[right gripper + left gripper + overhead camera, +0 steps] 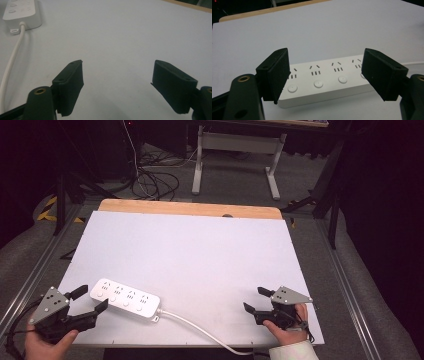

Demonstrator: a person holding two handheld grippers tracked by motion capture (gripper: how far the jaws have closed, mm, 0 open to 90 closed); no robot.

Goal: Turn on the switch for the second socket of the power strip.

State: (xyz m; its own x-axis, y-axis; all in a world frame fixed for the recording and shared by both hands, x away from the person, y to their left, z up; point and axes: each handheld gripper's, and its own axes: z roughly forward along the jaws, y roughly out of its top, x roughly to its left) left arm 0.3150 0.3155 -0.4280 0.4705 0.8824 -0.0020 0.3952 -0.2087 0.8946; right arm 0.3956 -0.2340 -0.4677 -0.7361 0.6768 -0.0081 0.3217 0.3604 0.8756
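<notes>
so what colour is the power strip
White, cord too; the left gripper view shows the power strip best.

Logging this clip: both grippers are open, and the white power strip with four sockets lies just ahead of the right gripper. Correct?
Not quite. The power strip lies just ahead of the left gripper, as the high view shows; the right gripper faces bare table. Both grippers are open, and the strip has four sockets.

Smooth white plastic power strip point(125, 298); matt white tabletop point(200, 250) edged in wood; matt black jaw pads point(277, 72).

power strip point(125, 298) on table point(200, 250), near-left
</notes>
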